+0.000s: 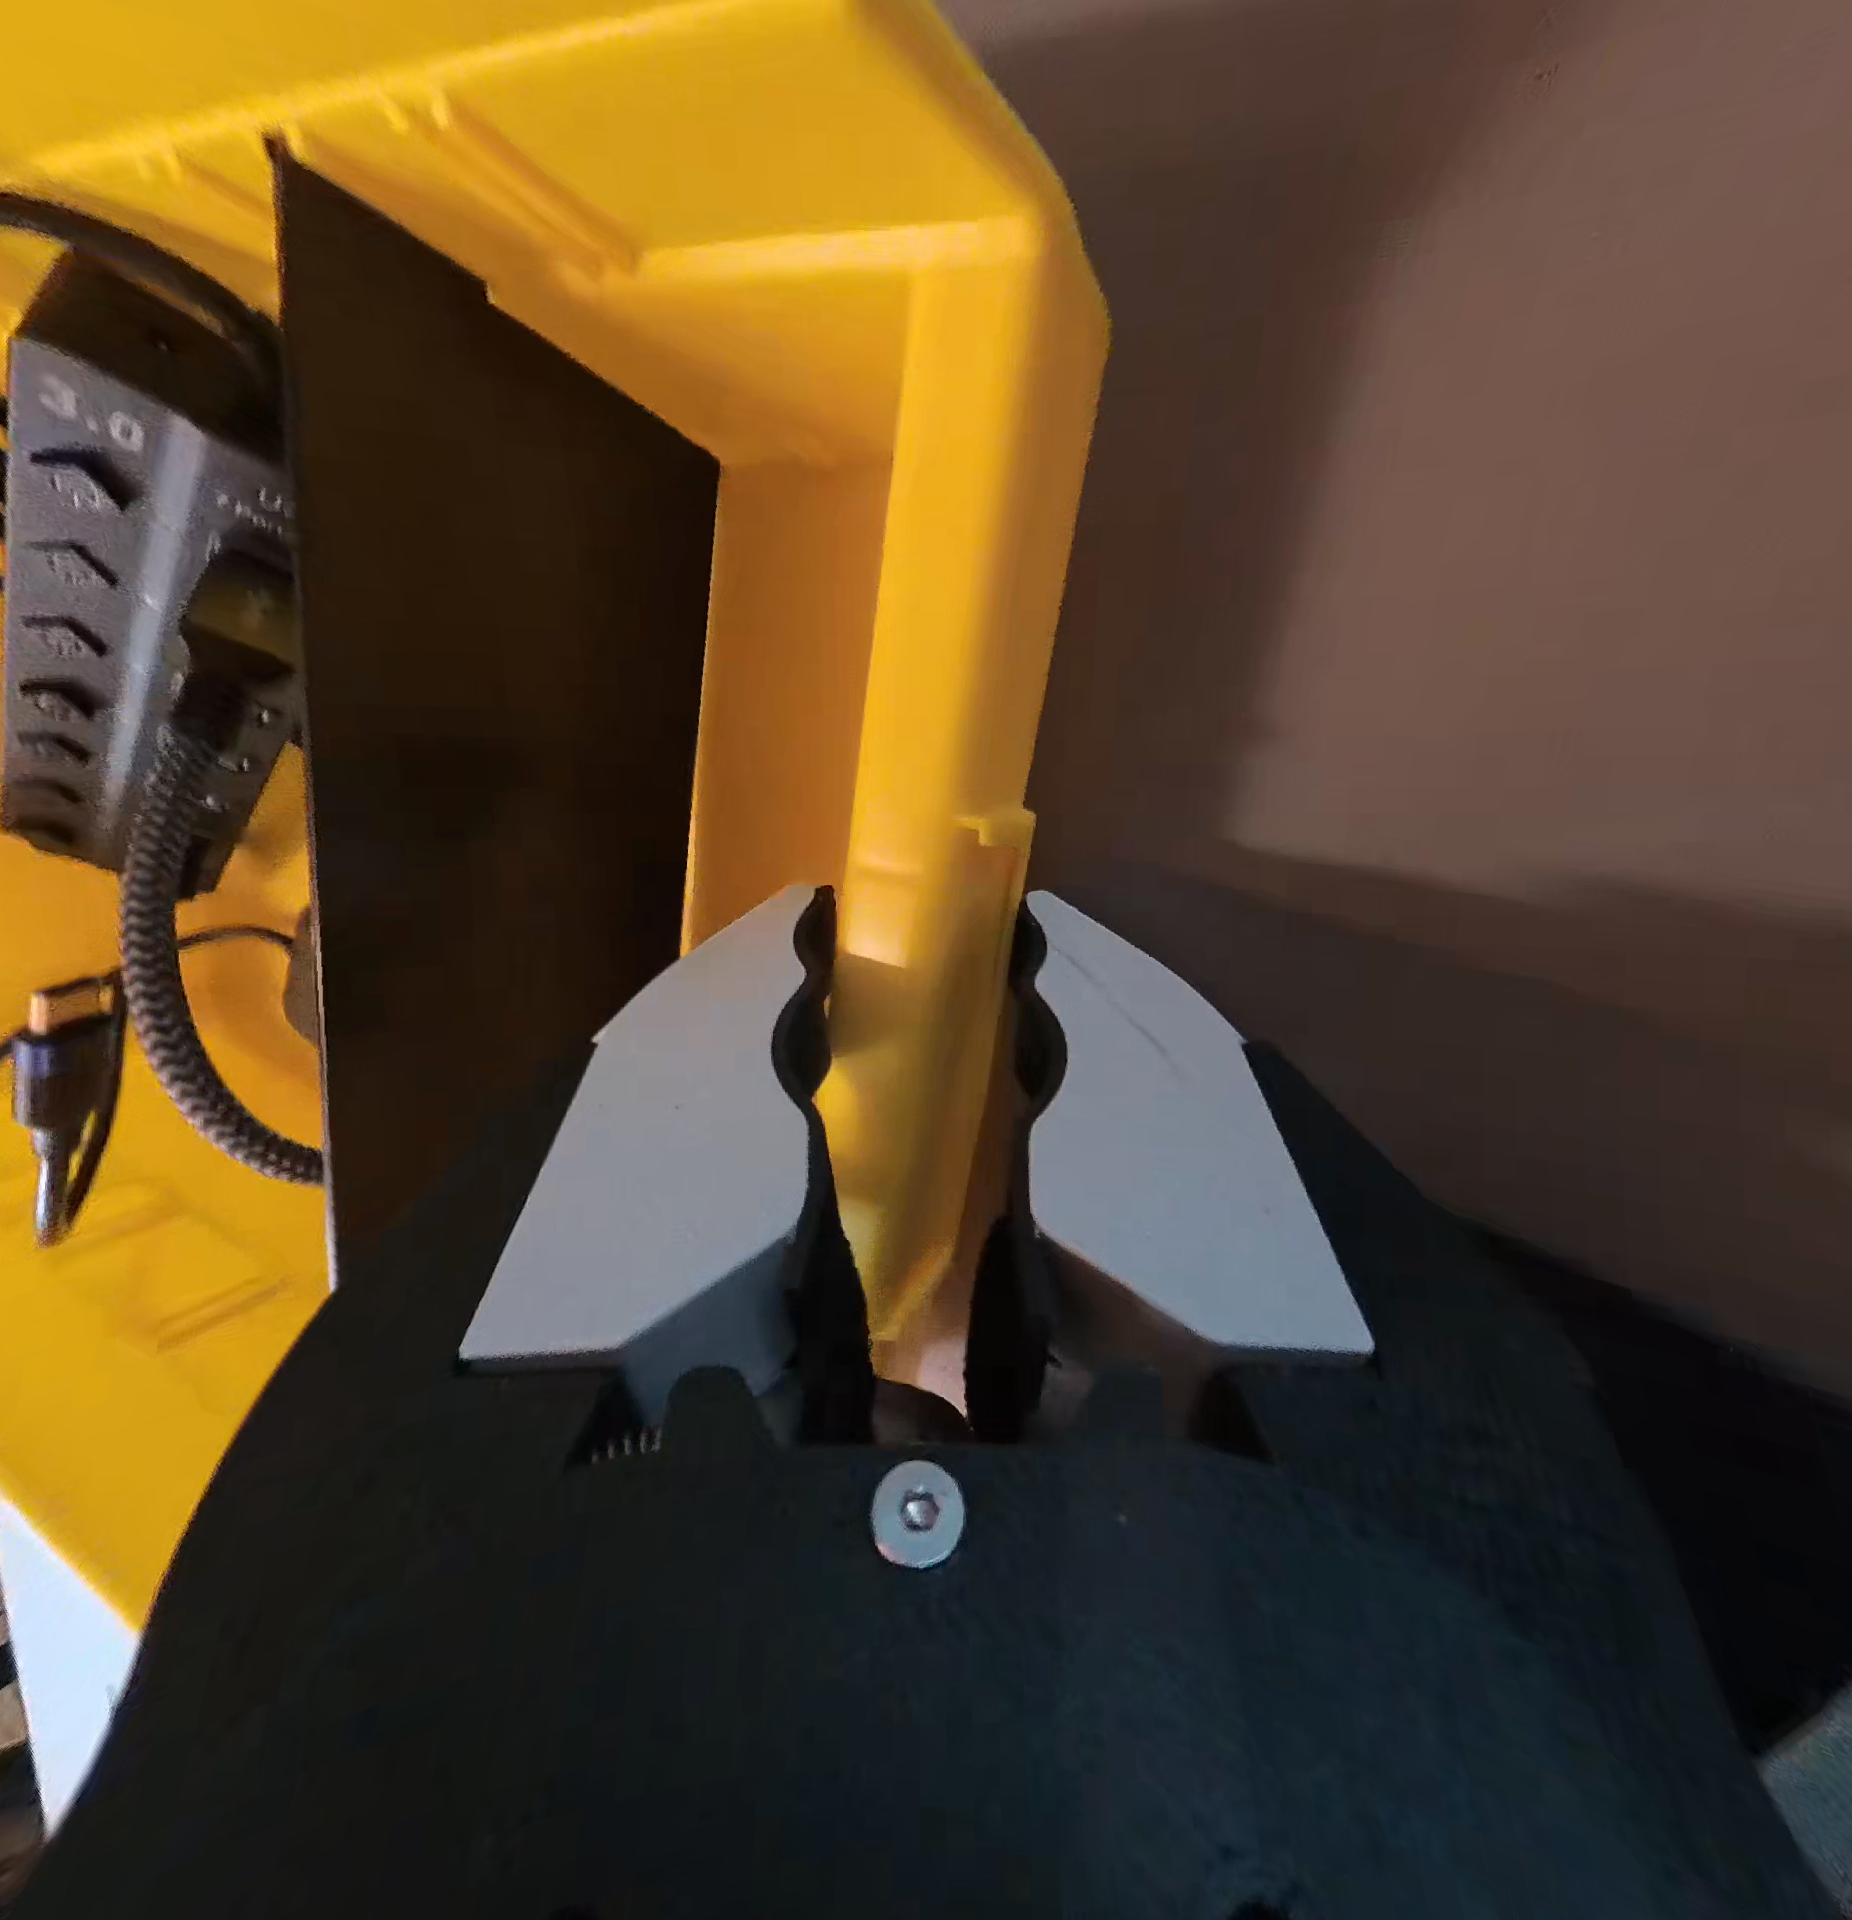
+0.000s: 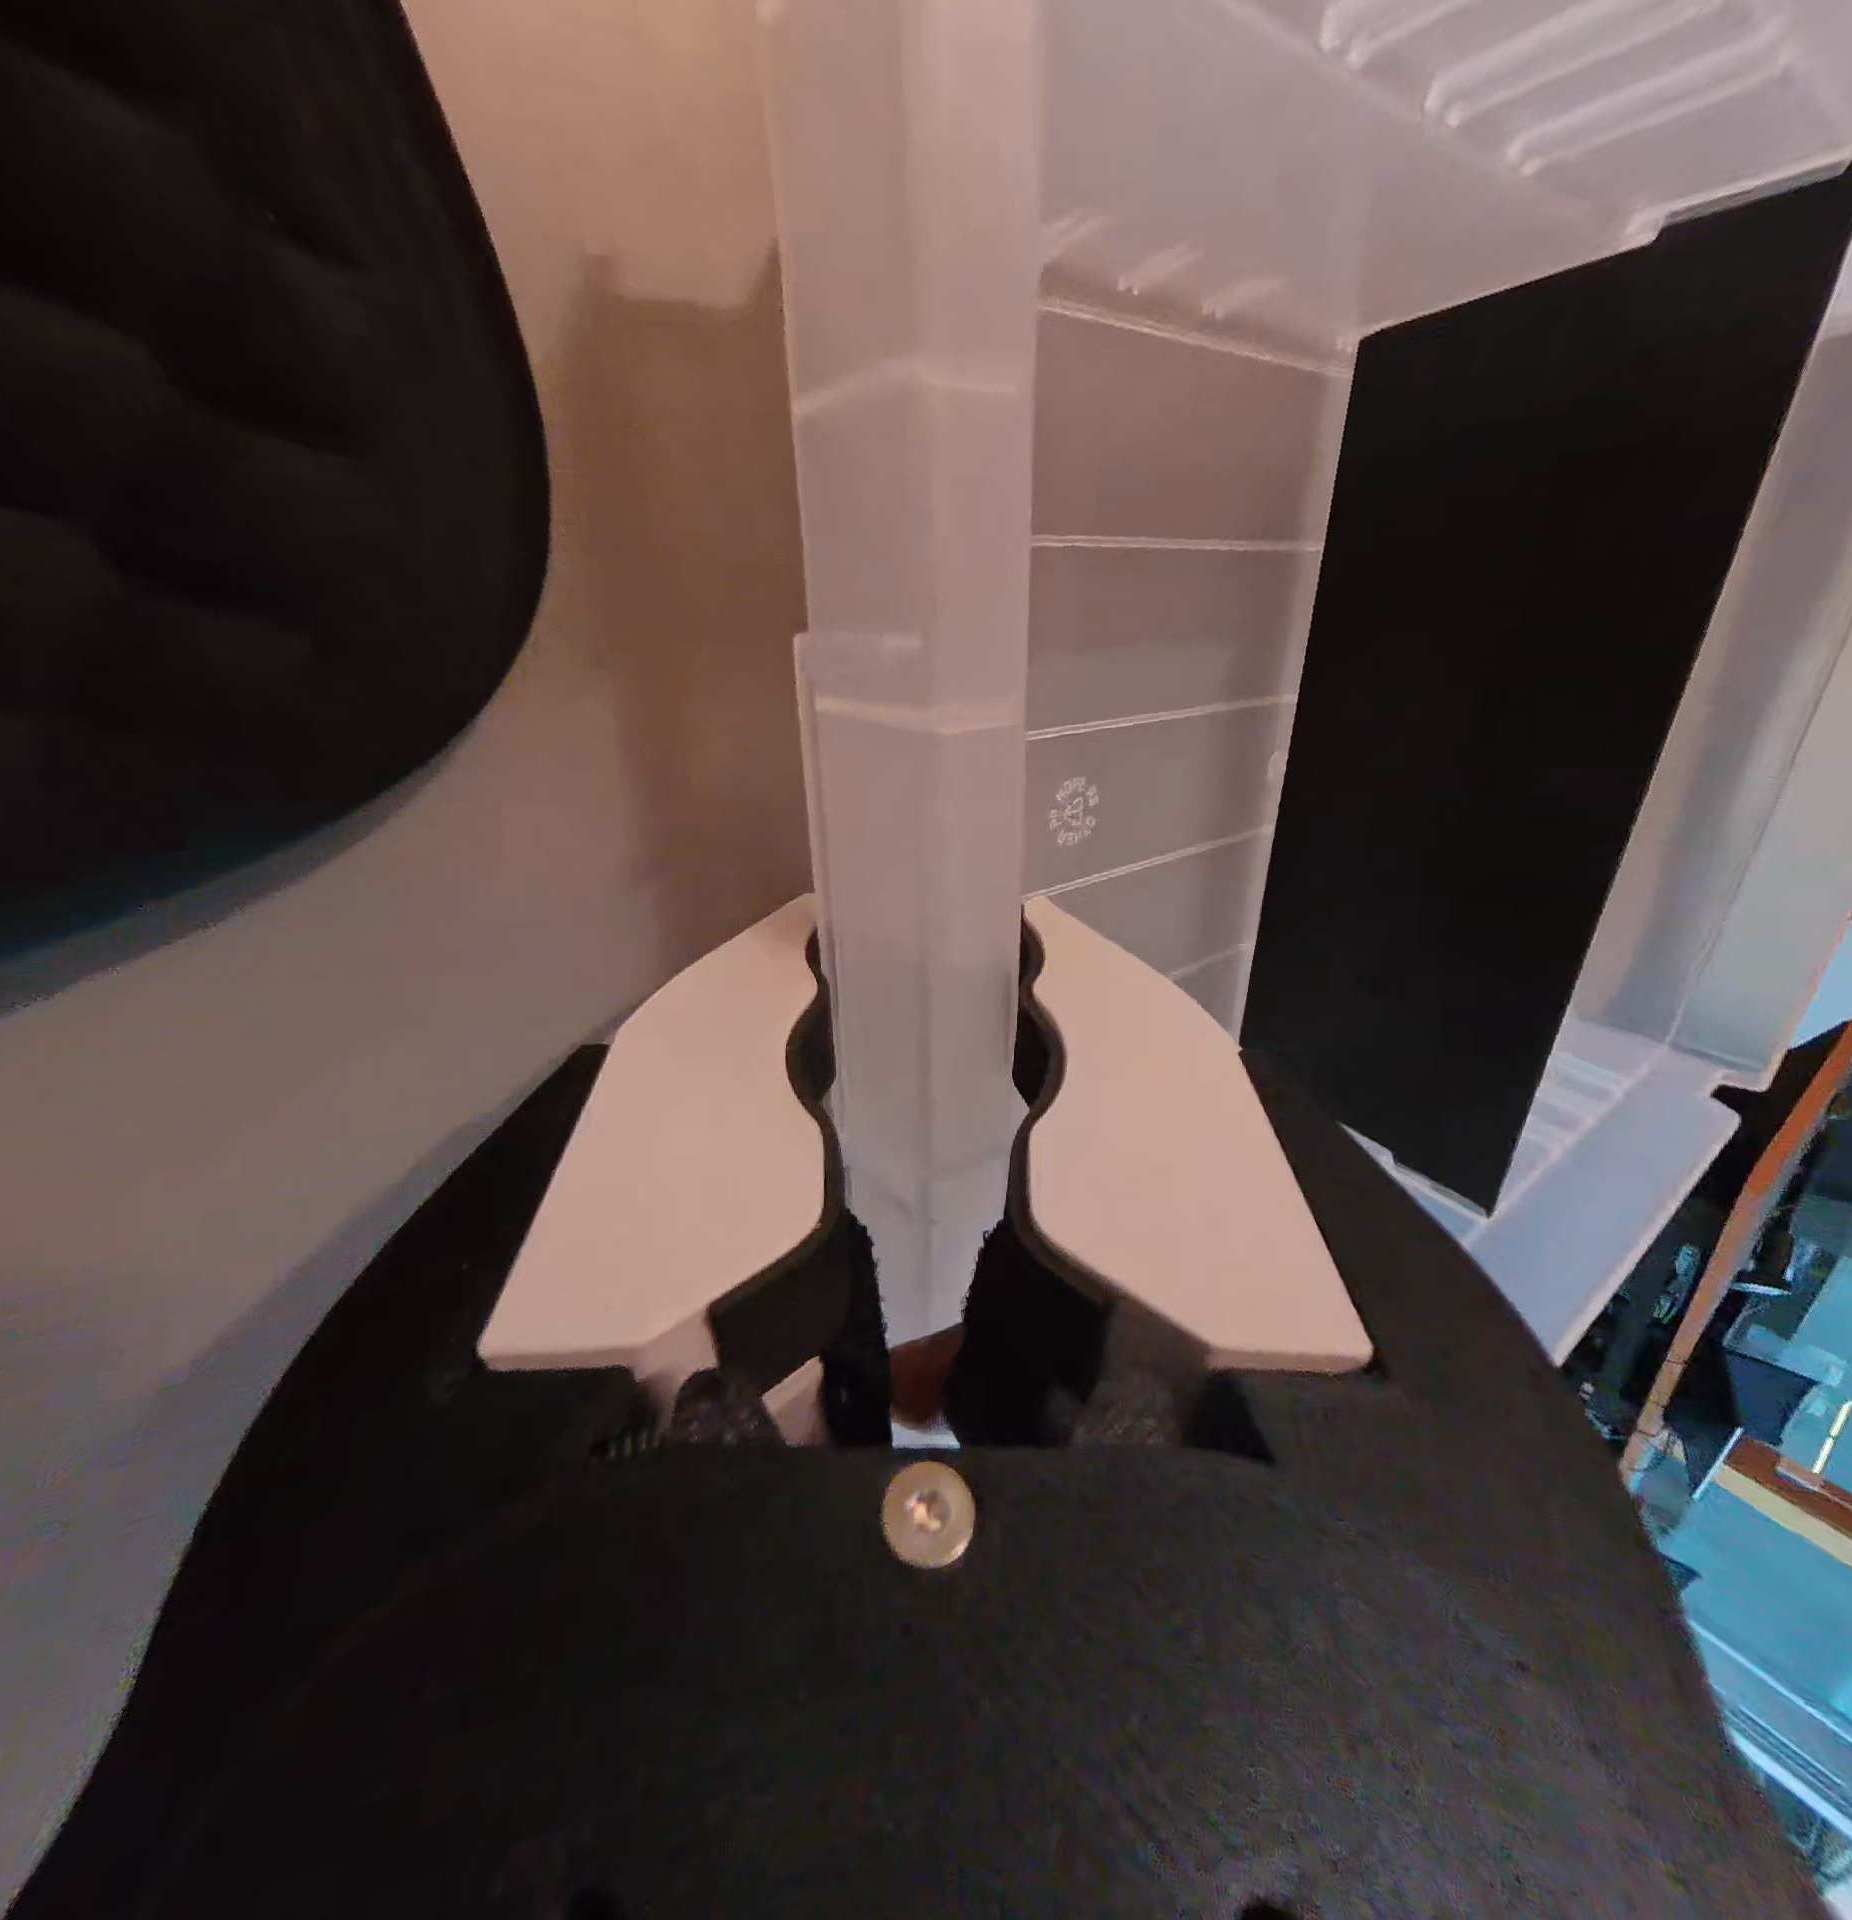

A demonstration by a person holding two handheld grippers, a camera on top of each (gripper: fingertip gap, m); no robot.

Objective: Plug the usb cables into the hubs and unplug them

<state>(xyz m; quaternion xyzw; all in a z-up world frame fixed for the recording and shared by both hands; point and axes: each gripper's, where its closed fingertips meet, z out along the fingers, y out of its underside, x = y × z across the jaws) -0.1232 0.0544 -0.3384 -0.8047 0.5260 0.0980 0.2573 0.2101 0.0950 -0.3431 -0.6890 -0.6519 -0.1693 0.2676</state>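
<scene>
In the left wrist view my left gripper is shut on the rim of a yellow plastic bin. Inside the bin, at the left, lies a dark grey USB hub with a braided black cable plugged into it. A loose cable plug with a gold-coloured tip lies below the hub. A black divider panel stands in the bin beside the hub. In the right wrist view my right gripper is shut on the rim of a clear plastic bin, which holds a black divider panel.
A beige wall or surface lies right of the yellow bin. In the right wrist view a dark padded shape fills the upper left. Furniture and a wooden edge show at the lower right, beyond the clear bin.
</scene>
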